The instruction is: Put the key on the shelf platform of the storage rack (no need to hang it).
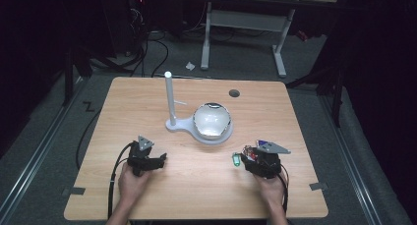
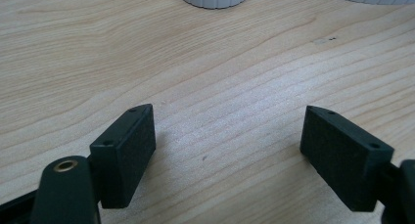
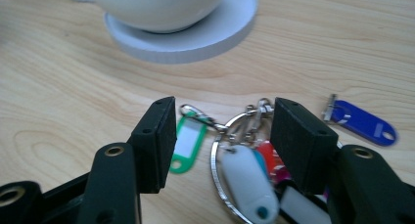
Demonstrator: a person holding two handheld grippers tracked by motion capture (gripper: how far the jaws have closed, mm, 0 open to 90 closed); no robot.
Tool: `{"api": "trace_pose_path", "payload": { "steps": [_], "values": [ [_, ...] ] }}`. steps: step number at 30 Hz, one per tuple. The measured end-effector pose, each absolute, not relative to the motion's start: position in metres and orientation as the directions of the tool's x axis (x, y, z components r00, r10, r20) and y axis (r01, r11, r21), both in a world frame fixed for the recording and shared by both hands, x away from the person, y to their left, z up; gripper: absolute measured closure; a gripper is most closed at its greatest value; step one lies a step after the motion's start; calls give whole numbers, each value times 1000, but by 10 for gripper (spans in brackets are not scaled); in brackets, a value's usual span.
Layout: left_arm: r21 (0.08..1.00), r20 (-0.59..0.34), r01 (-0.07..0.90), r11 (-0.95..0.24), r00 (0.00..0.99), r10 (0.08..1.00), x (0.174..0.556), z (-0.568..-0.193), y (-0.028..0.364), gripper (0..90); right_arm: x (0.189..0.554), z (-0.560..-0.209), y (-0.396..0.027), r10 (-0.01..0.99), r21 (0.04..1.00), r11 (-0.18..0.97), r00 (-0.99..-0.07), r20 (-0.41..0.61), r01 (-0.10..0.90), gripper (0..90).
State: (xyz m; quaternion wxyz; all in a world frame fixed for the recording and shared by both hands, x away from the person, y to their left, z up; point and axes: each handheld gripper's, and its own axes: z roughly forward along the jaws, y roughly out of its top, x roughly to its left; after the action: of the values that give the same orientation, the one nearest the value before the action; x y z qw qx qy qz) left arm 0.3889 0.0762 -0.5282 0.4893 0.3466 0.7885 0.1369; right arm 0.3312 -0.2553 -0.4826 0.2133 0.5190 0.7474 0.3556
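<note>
A metal key ring (image 3: 230,136) with several coloured tags lies on the wooden table between the jaws of my right gripper (image 3: 225,106). Its green tag (image 3: 188,141) rests by the left jaw, a white tag (image 3: 244,177) lies in the middle, and a blue tag (image 3: 364,122) sits outside the right jaw. The pads stand apart from the ring. In the high view the green tag (image 1: 236,159) pokes out left of the right gripper (image 1: 246,156). My left gripper (image 1: 161,159) stands open over bare wood (image 2: 229,114).
A white stand (image 1: 179,124) with an upright post (image 1: 169,97) and a white bowl (image 1: 211,119) stands mid-table, just beyond both grippers. A round cable hole (image 1: 234,93) lies at the far side. Tape patches (image 1: 74,191) mark the near corners.
</note>
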Motion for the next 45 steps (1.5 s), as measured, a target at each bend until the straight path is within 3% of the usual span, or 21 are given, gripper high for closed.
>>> {"api": "trace_pose_path", "payload": {
  "steps": [11, 32, 39, 45],
  "values": [
    [555, -677, 413, 722, -281, 681, 389, -528, 76, 211, 334, -483, -281, 953, 739, 182, -301, 29, 648, 427],
    [555, -677, 412, 723, -282, 680, 389, -528, 76, 211, 359, -511, -278, 951, 682, 170, -299, 75, 711, 452],
    [555, -677, 413, 722, -281, 680, 389, -528, 76, 211, 360, -514, -273, 947, 678, 214, -321, 34, 703, 638],
    [555, -677, 412, 723, -282, 680, 389, -528, 76, 211, 358, -512, -271, 936, 689, 242, -351, 19, 683, 735]
  ]
}}
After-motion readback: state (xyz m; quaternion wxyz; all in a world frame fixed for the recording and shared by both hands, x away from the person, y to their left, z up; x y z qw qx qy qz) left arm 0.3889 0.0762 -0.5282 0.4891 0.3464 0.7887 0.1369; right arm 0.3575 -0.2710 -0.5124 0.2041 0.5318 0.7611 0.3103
